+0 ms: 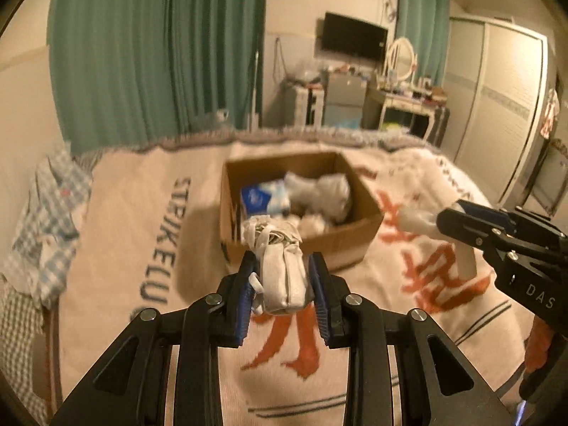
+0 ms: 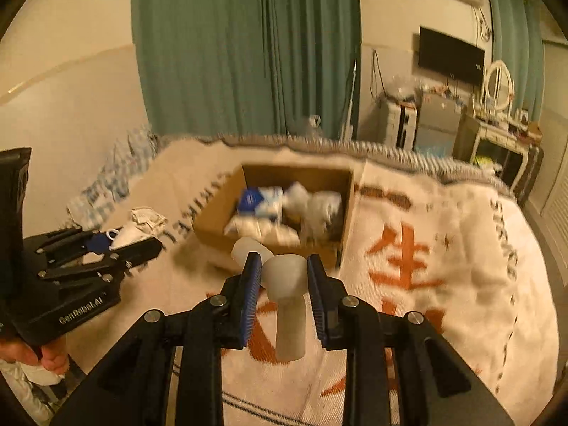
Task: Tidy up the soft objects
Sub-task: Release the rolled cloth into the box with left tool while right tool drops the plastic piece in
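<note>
The left gripper point(image 1: 283, 277) was clamped on a folded grey-white cloth bundle point(image 1: 280, 277), held above the bed point(image 1: 142, 248) just short of the cardboard box point(image 1: 355, 238). The right gripper point(image 2: 284, 277) pinched a pale rolled sock point(image 2: 287, 298) near the same box, which already held several soft items point(image 1: 319, 191).

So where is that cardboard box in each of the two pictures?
Left wrist view: the box sits at centre on the bed, just beyond the left gripper and the rolled cloth it holds.
Right wrist view: the box is at centre, slightly left, just beyond the right gripper and its white piece.
Shared landmark: the blue-and-white packet in the box's far left corner.
</note>
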Demonstrator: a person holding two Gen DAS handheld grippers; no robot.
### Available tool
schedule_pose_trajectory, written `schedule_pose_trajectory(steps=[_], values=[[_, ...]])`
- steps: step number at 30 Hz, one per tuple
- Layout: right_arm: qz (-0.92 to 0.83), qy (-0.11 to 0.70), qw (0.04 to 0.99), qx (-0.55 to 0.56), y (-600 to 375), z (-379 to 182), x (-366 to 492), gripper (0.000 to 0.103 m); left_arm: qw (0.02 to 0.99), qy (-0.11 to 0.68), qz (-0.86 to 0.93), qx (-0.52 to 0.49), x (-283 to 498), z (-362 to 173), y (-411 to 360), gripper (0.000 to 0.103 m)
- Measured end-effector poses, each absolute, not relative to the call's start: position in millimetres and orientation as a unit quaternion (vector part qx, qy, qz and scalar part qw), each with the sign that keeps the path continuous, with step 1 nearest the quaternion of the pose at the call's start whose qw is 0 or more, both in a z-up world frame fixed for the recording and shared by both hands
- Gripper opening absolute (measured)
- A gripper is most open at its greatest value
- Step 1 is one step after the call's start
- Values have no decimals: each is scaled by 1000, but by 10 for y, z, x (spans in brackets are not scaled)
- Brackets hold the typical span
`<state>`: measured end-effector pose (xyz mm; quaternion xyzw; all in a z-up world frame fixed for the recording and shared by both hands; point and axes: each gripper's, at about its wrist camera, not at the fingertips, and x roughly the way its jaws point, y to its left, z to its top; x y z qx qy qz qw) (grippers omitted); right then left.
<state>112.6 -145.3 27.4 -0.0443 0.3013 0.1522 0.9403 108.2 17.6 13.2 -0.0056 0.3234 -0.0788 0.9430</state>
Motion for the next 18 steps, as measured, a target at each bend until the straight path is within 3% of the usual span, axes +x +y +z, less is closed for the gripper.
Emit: schedule_pose_trajectory(steps=[9,18], values=[[169,270,947,-37,-1359,596,1667,26,954,291,-76,-12,1512,372,171,29],[178,305,935,-28,-1292,171,2467,26,944,323,-70,-15,2205,19,129,29]])
